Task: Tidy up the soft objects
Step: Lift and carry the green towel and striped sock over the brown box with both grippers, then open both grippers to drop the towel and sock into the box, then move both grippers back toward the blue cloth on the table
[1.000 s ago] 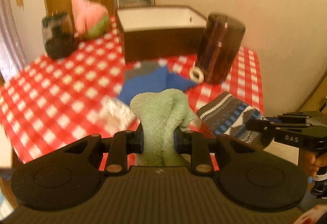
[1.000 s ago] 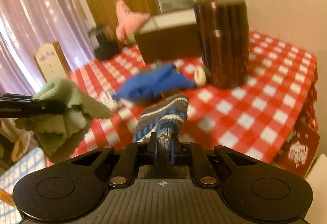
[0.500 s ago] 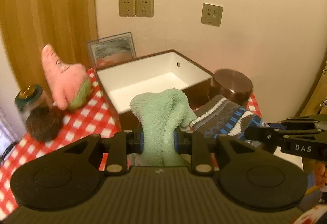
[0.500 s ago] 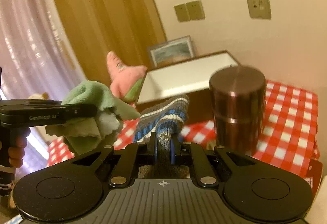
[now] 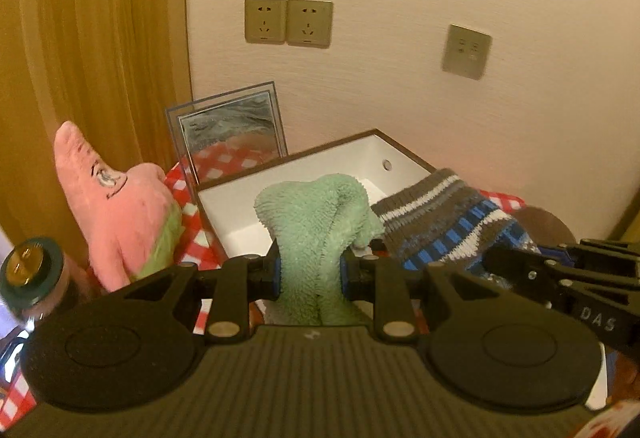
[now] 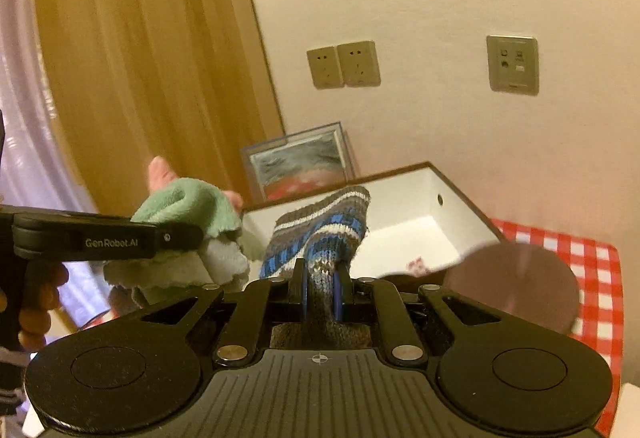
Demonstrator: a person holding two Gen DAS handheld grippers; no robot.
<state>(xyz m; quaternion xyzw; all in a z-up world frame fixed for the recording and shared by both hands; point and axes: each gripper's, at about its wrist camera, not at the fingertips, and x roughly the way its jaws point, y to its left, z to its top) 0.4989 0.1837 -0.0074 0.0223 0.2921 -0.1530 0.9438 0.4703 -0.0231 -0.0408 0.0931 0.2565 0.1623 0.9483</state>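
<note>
Two black hand-held grippers hang side by side in front of a dark-brown wooden box with a white interior (image 5: pixel 320 198), which stands against a cream wall on a table covered in red-and-white checked cloth (image 6: pixel 560 250). The left gripper (image 5: pixel 310 272) is clamped on a fluffy mint-green towel (image 5: pixel 320 222), the cloth bunched between its blue pads and rising in a fold just before the box's near rim. The right gripper (image 6: pixel 320 288) is pinched tight on a knitted sock striped in grey, blue and white (image 6: pixel 324 230), whose cuff end stands up in front of the box's open top. Towel and sock are both held in the air, close beside each other, with neither inside the box. A person's fingers (image 6: pixel 40 302) wrap the left gripper's handle. To the left of the box leans a pink starfish plush toy with green shorts (image 5: pixel 116 206); behind the box a framed picture (image 5: pixel 230 126) is propped against the wall. A dark-brown cylindrical canister (image 6: pixel 512 286) stands at the box's right front corner, and a round-lidded jar (image 5: pixel 32 270) sits beyond the plush toy.
</note>
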